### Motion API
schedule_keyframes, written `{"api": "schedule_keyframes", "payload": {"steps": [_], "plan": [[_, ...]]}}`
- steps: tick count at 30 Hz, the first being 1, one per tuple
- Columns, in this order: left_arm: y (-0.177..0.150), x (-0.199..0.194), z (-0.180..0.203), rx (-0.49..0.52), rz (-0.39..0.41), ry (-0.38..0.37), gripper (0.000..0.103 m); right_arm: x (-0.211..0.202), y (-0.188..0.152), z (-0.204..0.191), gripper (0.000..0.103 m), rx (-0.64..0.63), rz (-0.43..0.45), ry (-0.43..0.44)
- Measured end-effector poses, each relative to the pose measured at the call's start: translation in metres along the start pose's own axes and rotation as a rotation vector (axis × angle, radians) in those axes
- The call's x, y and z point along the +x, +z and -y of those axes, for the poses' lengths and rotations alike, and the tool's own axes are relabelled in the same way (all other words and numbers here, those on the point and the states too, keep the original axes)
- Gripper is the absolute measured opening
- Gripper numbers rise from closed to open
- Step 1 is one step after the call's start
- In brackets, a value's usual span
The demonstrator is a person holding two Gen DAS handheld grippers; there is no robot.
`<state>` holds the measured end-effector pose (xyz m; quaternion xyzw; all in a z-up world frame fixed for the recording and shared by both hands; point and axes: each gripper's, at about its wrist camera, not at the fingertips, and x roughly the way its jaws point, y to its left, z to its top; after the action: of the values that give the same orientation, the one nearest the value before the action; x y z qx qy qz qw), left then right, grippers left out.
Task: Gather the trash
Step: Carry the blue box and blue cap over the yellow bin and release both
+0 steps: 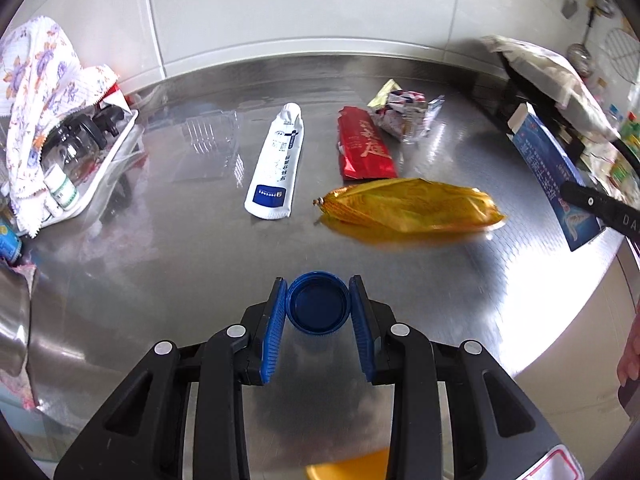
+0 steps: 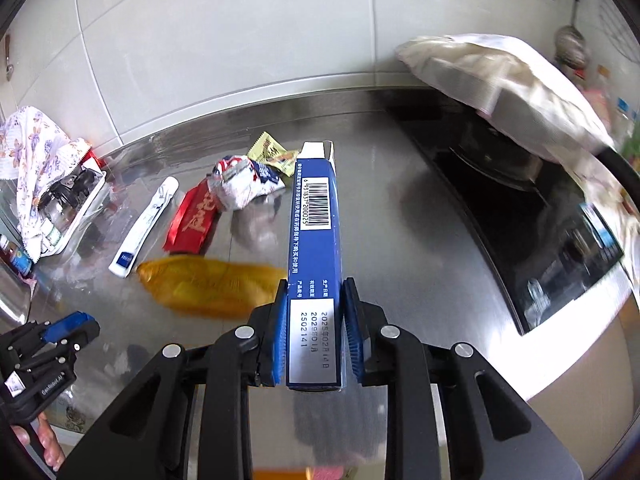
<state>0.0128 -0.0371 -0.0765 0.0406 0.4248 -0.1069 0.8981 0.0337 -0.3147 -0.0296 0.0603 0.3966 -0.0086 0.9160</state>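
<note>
Both wrist views look down, sharing the countertop point(image 1: 168, 264).

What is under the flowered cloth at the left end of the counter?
Under the flowered cloth stands a white tray holding a glass jug with a dark lid and a small white bottle. The cloth covers the rest of the tray.

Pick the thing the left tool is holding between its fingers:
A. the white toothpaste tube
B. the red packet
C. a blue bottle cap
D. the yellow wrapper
C: the left tool grips a blue bottle cap between its two pads, while the white toothpaste tube, red packet and yellow wrapper lie on the steel counter beyond it.
</note>
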Motion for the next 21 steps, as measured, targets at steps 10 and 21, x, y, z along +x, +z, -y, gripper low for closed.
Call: {"api": "schedule_keyframes", "payload": {"steps": [10,21], "plan": [[-0.055,-0.053,0.004,0.096,0.018,-0.036,0.032,-0.061,-0.075,-0.005,0.027,0.048,0.007,-0.031],[-0.109,-0.081,0.015,0.089,-0.007,-0.034,0.032,-0.096,-0.131,-0.007,0.027,0.023,-0.023,0.004]]}}
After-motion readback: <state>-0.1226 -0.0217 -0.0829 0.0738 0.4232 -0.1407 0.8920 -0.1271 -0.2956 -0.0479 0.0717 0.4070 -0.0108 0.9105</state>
